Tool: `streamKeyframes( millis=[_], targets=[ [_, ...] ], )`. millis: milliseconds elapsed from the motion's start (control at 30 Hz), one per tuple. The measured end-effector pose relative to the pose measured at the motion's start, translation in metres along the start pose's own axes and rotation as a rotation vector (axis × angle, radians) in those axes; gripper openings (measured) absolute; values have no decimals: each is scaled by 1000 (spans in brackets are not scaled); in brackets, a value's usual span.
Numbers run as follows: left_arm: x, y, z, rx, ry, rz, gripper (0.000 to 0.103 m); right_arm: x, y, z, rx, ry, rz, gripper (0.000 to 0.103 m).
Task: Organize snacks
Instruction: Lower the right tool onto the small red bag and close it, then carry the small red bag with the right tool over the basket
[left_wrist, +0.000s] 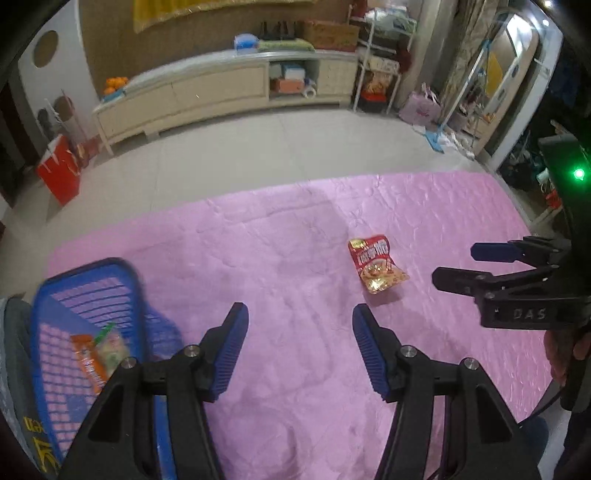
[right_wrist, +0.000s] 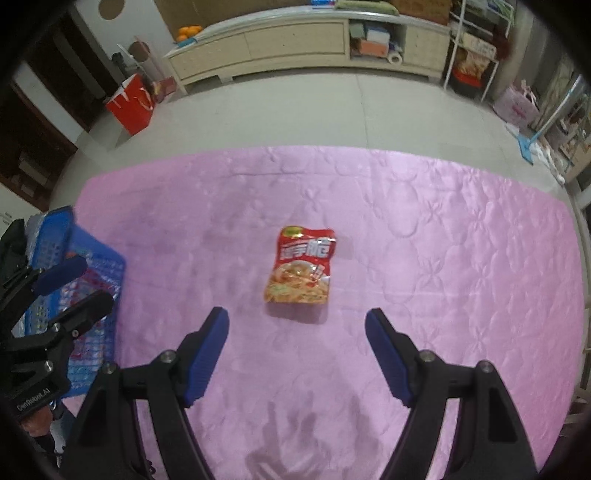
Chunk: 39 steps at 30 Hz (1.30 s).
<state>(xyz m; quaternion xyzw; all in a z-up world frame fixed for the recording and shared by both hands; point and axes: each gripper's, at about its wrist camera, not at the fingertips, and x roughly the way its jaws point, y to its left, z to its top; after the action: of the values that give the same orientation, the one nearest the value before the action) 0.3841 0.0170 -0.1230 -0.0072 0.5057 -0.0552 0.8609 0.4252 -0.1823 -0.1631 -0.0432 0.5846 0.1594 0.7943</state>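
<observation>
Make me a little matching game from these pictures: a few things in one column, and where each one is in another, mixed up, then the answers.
Things:
1. red snack packet
2. orange snack packet
3. red paper bag
4. oranges

Places:
A. on the floor, beyond the pink quilted cloth
B. lying alone in the middle of the pink cloth
C. on top of the long cream cabinet
D. inside the blue plastic basket

Pairs: 1-B, 2-D, 3-A, 4-C
</observation>
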Motion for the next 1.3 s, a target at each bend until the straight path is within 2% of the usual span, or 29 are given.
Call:
streamKeyframes(
  millis=[100, 233, 300, 367, 500, 633, 733, 800, 833, 867, 967, 1033, 1100, 1233, 1300],
  targets=[
    [20, -4, 4, -9, 24, 25, 56, 19, -5, 5, -11, 28, 13, 80],
    [44, -3, 12, -62, 65, 3, 56, 36, -11, 13, -5, 30, 19, 80],
    [54, -6, 15, -53, 81, -7, 56, 45, -14, 18, 0, 26, 18, 80],
    [64, -7, 17, -45, 82, 37, 56, 53, -14, 21, -5, 31, 25, 80],
    [87, -3, 20, -72, 115, 72, 56, 68, -7, 25, -56, 54, 13, 80],
    [106, -5, 20, -28, 142, 91, 56, 84, -4, 25, -71, 91, 2, 82],
    [112, -4, 22, -11, 131, 85, 56, 82, 2, 25, -105, 74, -20, 81],
    [115, -2, 23, -21, 143, 86, 56, 80, 7, 24, -123, 57, -47, 76],
    [115, 1, 23, -29, 142, 99, 56, 78, 10, 22, -143, 36, -74, 64],
    [113, 3, 23, -37, 133, 118, 57, 76, 14, 21, -153, 30, -80, 59],
    [111, 8, 23, -44, 122, 126, 75, 74, 16, 18, -185, 37, -71, 56],
    [109, 10, 21, -37, 118, 118, 76, 70, 18, 17, -199, 47, -61, 44],
    [109, 10, 19, -31, 125, 113, 89, 69, 21, 14, -203, 54, -46, 39],
    [108, 1, 14, -1, 126, 102, 91, 67, 23, 5, -195, 55, -13, 34],
    [105, -3, 12, 11, 120, 103, 100, 65, 16, -3, -173, 63, 16, 34]
  ],
)
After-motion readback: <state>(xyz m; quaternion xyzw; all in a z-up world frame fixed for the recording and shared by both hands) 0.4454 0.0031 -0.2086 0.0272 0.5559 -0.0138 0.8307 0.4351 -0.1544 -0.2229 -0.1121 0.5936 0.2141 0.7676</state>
